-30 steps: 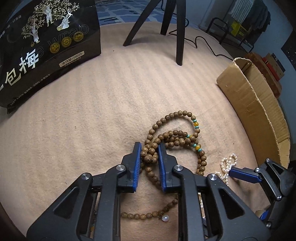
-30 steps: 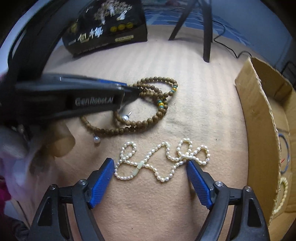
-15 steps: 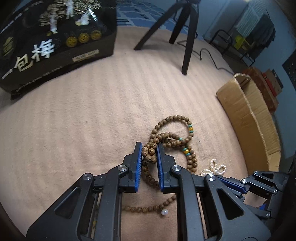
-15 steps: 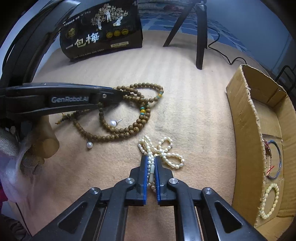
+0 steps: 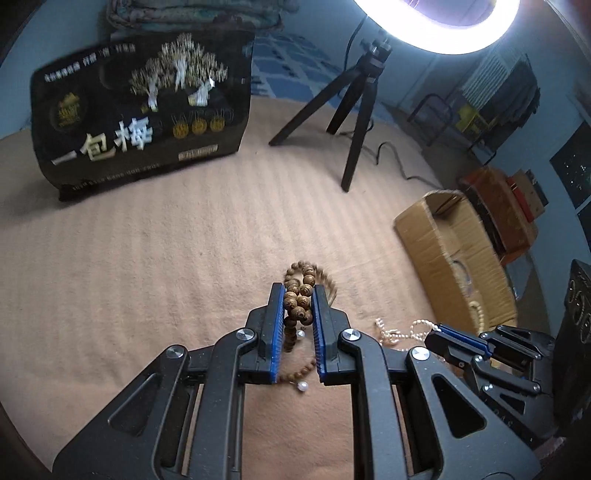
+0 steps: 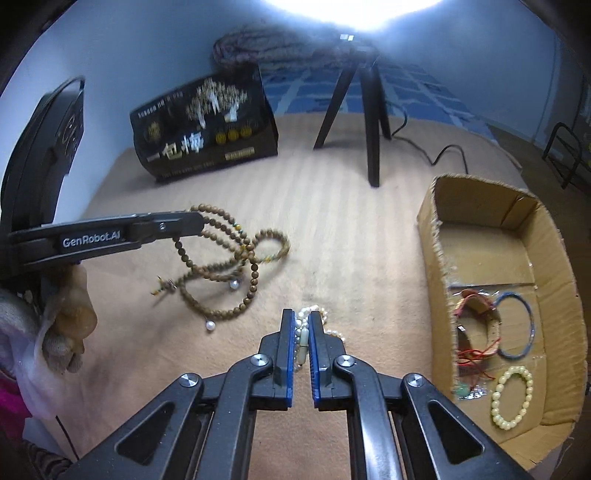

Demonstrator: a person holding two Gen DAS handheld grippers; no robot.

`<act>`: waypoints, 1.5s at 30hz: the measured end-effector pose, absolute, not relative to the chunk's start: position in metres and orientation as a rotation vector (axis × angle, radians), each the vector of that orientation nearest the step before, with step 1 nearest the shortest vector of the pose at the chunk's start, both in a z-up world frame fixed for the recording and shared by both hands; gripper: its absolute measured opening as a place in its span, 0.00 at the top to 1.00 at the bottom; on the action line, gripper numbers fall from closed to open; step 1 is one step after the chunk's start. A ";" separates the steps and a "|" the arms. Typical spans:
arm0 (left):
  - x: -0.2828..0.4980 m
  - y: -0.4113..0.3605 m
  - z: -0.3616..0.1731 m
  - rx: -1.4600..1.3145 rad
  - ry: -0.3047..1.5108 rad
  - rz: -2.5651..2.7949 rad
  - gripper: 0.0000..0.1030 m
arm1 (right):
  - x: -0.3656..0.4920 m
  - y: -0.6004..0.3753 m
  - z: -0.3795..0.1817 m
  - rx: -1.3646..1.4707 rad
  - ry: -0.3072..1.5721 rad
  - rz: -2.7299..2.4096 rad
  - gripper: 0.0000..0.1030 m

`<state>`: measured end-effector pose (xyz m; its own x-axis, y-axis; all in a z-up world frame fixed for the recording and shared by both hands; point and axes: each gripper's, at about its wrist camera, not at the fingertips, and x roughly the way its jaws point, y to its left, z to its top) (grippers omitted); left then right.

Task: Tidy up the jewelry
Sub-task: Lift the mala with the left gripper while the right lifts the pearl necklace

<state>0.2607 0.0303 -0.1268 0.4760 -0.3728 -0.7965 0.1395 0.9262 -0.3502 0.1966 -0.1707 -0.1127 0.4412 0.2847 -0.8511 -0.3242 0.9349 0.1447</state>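
Jewelry: cardboard box (image 6: 436, 258) holds bracelets (image 6: 511, 397); hand-held grippers clamp wooden beads (image 5: 299, 301), pearls (image 6: 301, 332).

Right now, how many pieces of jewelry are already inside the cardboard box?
3 that I can see in the cardboard box: a red-threaded bracelet, a blue bangle and a pale bead bracelet. The near wall may hide more.

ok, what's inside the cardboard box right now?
Inside the cardboard box: pale bead bracelet, blue bangle, red-corded piece. Its near wall hides the floor along that side.

Black printed bag (image 5: 140, 122), tripod (image 5: 354, 110), ring light (image 5: 436, 14)
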 end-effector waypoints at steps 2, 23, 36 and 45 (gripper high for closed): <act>0.255 0.033 -0.114 -0.268 1.009 -0.326 0.88 | 0.193 -0.175 -0.102 -0.029 1.023 0.381 0.96; 0.206 0.037 0.017 -0.282 0.791 -0.349 0.90 | 0.149 -0.211 -0.014 0.046 0.802 0.385 0.96; 0.182 -0.001 0.084 -0.247 0.698 -0.423 0.90 | 0.116 -0.260 0.025 0.058 0.735 0.340 0.96; 0.183 -0.055 0.102 -0.226 0.679 -0.506 0.90 | 0.104 -0.310 0.045 0.060 0.707 0.267 0.96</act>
<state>0.1831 -0.0546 0.1023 0.6638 -0.5156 -0.5418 0.3715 0.8560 -0.3595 0.1035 -0.3100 0.0454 0.7277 0.2627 -0.6336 -0.2223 0.9642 0.1444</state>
